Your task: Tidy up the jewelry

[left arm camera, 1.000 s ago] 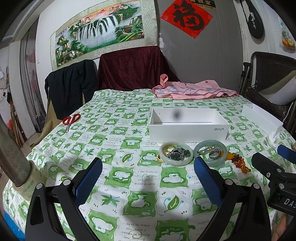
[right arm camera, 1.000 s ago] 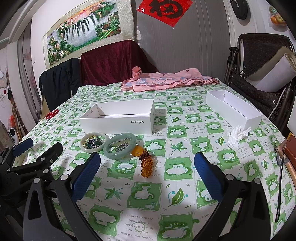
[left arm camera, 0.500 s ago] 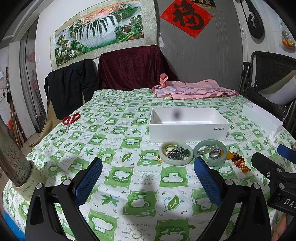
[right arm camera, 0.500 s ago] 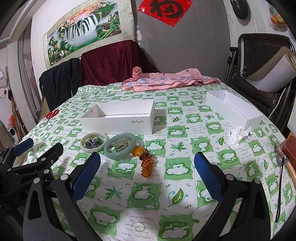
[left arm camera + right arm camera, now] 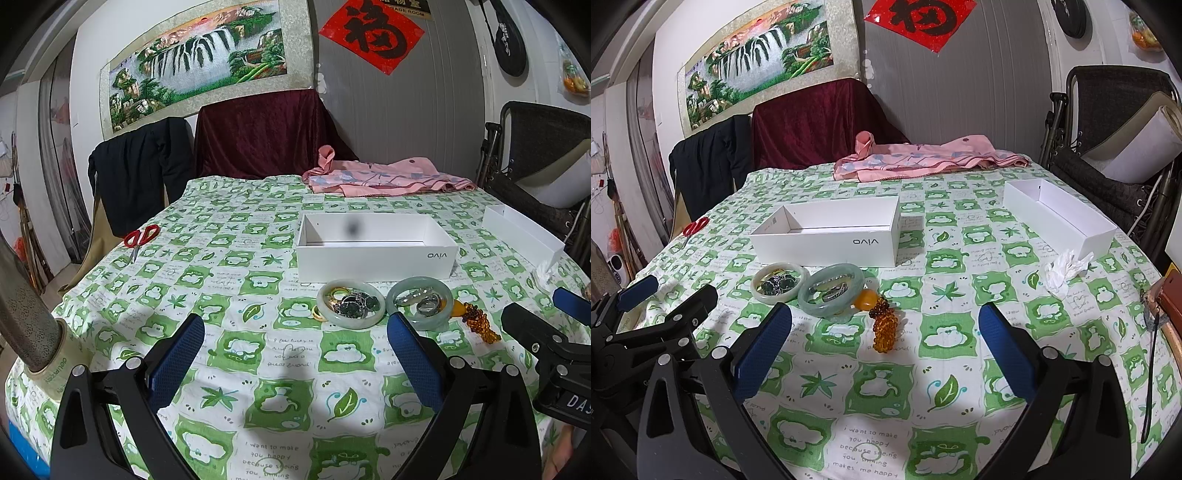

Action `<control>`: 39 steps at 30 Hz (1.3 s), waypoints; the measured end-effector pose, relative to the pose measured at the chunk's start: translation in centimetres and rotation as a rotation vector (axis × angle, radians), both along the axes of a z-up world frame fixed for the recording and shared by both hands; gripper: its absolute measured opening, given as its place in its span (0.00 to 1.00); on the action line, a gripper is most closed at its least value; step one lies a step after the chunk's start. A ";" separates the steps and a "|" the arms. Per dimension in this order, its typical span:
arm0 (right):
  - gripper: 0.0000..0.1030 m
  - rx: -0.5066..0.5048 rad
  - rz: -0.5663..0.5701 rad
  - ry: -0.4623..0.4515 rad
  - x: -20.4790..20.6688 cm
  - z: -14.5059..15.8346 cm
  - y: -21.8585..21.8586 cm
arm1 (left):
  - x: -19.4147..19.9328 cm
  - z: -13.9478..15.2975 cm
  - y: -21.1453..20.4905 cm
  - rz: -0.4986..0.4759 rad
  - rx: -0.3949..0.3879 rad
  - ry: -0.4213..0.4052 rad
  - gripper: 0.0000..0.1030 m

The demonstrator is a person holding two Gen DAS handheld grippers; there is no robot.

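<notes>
Right now both of your grippers hover above the near edge of the desk (image 5: 236, 373), the left gripper (image 5: 295, 354) and the right gripper (image 5: 886, 347) each with jaws spread wide and empty. The jewelry sits mid-desk, just in front of the white box (image 5: 373, 254): a pale bangle (image 5: 349, 303) ringing small dark pieces, a green bangle (image 5: 421, 302) ringing metal rings, and an amber bead string (image 5: 884, 328) touching its right side. The bangles look rigid, smooth and likely brittle, so pinch across the band gently. The beads look limp; take them mid-strand or they may sag and slip.
</notes>
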State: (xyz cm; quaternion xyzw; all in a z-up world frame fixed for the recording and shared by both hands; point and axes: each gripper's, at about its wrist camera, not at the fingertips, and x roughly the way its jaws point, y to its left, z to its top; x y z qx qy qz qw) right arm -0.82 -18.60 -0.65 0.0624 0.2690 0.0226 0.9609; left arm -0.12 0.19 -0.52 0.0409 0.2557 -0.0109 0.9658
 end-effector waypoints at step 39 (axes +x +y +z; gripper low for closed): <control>0.94 0.035 0.213 0.238 9.0 -1.2 -1.7 | 13.6 -4.3 -3.2 -0.230 0.103 0.391 0.96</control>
